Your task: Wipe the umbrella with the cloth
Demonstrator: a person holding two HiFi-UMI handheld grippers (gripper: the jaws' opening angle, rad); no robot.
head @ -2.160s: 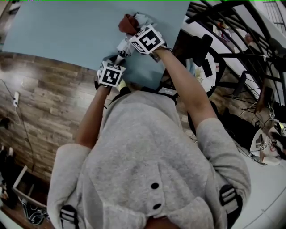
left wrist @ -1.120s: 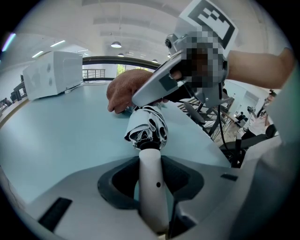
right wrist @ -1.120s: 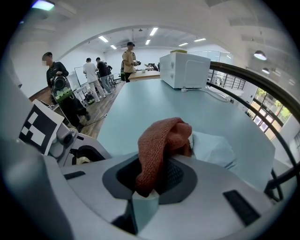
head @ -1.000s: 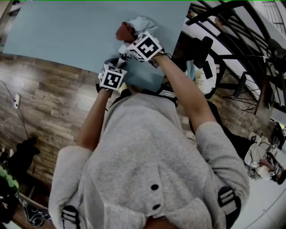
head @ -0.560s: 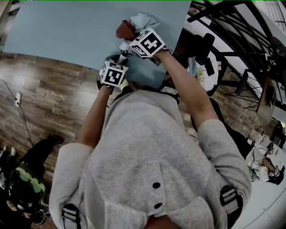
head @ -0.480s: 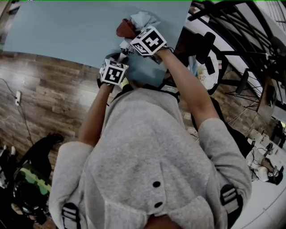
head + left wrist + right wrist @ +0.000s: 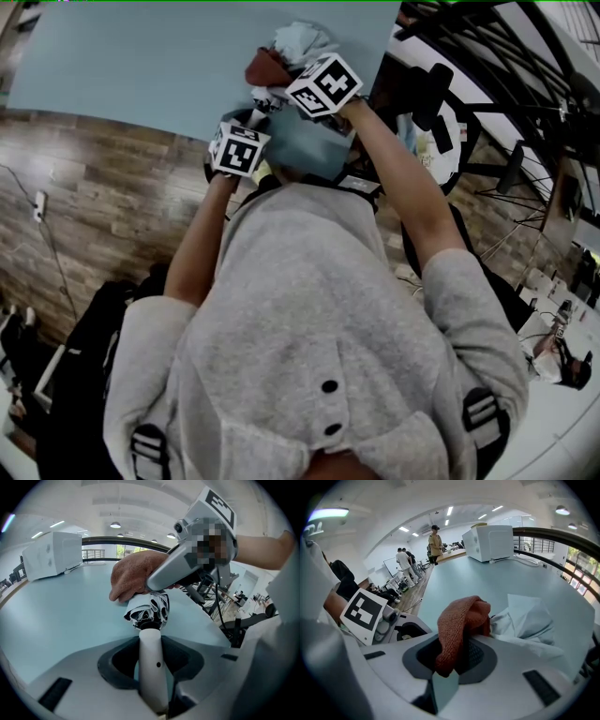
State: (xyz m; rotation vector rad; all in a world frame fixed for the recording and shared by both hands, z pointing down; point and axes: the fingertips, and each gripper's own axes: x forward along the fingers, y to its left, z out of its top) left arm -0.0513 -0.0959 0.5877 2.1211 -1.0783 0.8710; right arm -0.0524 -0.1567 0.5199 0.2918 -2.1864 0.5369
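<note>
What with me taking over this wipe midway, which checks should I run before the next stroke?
1. Left claw on the umbrella by its white handle: ok, the handle sits between its jaws.
2. Right claw holding the cloth: ok, the cloth is pinched between its jaws.
3. Cloth on the umbrella: ok, it drapes over it.
4. Umbrella folded shut: ok.
5. Umbrella's far end clear of the table: cannot tell, the cloth hides it.
</note>
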